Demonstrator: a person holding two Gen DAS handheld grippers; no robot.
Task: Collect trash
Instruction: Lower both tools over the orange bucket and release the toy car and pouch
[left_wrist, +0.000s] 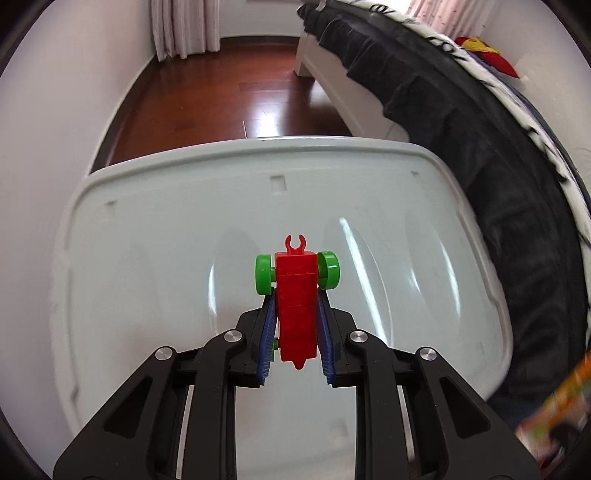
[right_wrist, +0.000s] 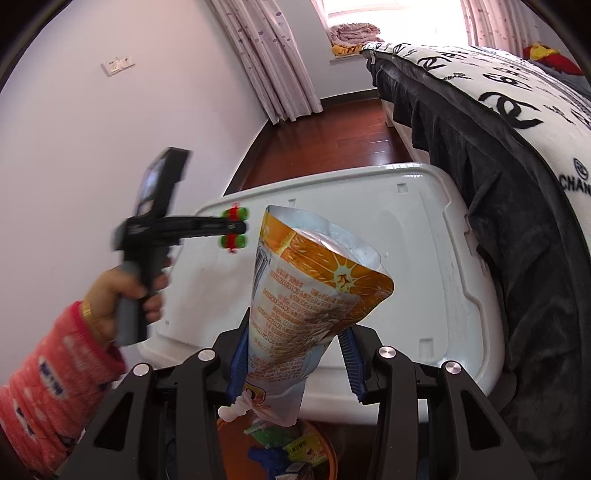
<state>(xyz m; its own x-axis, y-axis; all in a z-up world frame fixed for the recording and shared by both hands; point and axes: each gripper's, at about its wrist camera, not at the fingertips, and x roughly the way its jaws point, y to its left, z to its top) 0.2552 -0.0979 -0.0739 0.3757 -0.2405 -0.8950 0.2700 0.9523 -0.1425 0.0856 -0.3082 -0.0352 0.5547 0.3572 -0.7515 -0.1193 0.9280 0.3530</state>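
Left wrist view: the left gripper (left_wrist: 295, 314) is clenched on a toy (left_wrist: 296, 295), a red block car with green wheels. The toy lies along the claw's axis, its front wheels and hook sticking out past the fingertips toward 12 o'clock, its tail back between the blue pads (left_wrist: 269, 332). It hangs above the white lid (left_wrist: 166, 240) of a bin, not touching it. At 4 o'clock a blurred orange pouch (left_wrist: 561, 402) enters the edge. The toy is picked up but not yet dropped off.

Right wrist view: the right gripper (right_wrist: 295, 332) grasps the pouch (right_wrist: 314, 280) by its lower half; the torn top flares toward 12 o'clock and the spout hangs below the pads at 6 o'clock. Under the claw, also at 6 o'clock, an orange basket (right_wrist: 328, 454) already holds several wrappers, so the collecting seems well under way. The pouch is not yet released into it. At 9 o'clock the left gripper (right_wrist: 231, 226) holds the toy over the lid (right_wrist: 424, 229), well apart from the basket.
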